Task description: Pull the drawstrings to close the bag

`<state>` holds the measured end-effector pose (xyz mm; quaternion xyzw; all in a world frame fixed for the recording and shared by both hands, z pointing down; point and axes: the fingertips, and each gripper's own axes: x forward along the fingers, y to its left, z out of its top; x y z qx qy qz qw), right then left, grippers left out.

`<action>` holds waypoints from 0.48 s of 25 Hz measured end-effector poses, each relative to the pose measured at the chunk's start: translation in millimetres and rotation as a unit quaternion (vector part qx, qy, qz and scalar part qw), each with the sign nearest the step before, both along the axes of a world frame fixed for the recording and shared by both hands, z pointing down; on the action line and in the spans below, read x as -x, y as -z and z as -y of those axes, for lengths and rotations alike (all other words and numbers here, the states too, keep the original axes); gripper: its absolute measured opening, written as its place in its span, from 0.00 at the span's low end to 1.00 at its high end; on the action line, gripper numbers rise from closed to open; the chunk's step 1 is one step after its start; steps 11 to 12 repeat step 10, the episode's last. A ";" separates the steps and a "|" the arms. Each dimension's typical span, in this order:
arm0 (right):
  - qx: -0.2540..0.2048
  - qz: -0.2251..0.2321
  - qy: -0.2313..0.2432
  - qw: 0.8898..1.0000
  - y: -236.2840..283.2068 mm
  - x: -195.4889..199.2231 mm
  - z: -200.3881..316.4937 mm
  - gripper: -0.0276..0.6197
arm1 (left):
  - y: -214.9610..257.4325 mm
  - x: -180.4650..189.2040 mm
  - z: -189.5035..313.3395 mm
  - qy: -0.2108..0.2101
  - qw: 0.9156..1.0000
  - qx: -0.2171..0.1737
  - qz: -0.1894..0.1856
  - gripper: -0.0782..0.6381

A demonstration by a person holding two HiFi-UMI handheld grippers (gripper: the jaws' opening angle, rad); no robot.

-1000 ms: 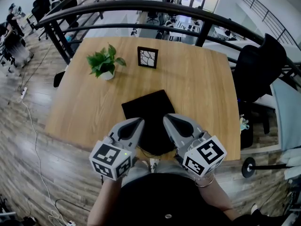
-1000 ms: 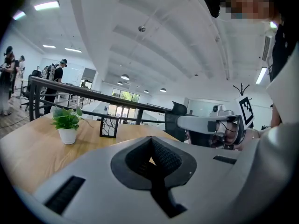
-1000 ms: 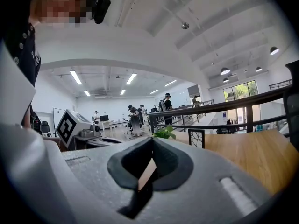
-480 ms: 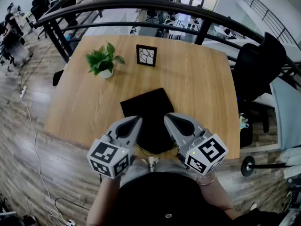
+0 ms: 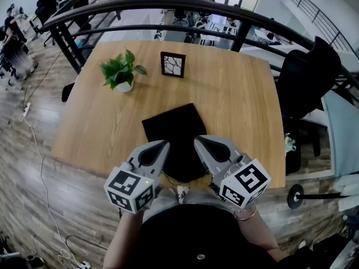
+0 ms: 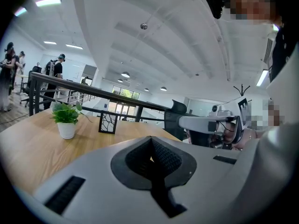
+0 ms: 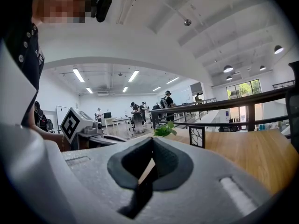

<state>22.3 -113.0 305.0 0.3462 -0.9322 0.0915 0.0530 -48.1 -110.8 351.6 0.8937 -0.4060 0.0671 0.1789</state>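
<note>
Bag (image 5: 171,126) lies just ahead of left hand-held gripper (image 5: 164,144) and right hand-held gripper (image 5: 198,141); both pinched together, empty.

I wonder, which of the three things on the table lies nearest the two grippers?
The black bag, lying flat at the near edge; the potted plant and picture frame stand upright farther back.

Potted plant (image 5: 120,72) and small picture frame (image 5: 172,64) side by side on wooden table (image 5: 238,102), black chair (image 5: 307,80) alongside.
</note>
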 end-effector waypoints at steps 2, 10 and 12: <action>0.000 -0.001 0.000 1.000 -1.2 -0.5 0.4 0.04 | -1.4 -0.9 -0.2 -0.001 1.000 0.001 0.000 0.13; 0.009 -0.006 -0.003 1.000 -7.8 -2.9 4.7 0.04 | -3.8 -6.5 1.1 -0.008 1.000 0.006 -0.004 0.13; 0.009 -0.006 -0.003 1.000 -7.8 -2.9 4.7 0.04 | -3.8 -6.5 1.1 -0.008 1.000 0.006 -0.004 0.13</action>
